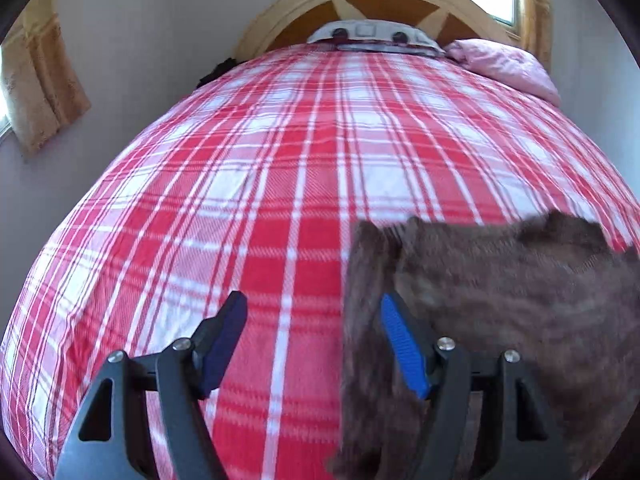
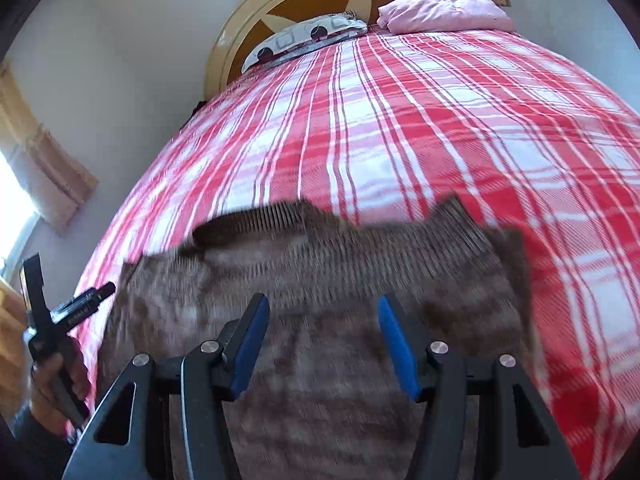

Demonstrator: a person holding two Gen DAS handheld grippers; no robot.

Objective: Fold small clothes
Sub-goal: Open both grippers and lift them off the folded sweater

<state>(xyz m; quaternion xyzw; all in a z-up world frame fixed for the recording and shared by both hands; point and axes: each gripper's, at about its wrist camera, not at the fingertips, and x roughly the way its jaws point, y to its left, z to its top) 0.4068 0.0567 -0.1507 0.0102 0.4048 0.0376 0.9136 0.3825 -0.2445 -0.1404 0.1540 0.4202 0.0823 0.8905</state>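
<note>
Lying blurred on the plaid bedspread (image 1: pixel 280 160), a brown garment (image 2: pixel 340 280) fronts both hand-held grippers, jaws apart.

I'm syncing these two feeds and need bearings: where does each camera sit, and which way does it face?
Left wrist: rides the left gripper, facing up the plaid bed toward the headboard; its open fingers show, brown garment at its right.
Right wrist: rides the right gripper, facing the same headboard over the garment; open fingers show, plus the person's left hand holding the other gripper.
Shared: bed, garment, headboard, pink pillow.
</note>
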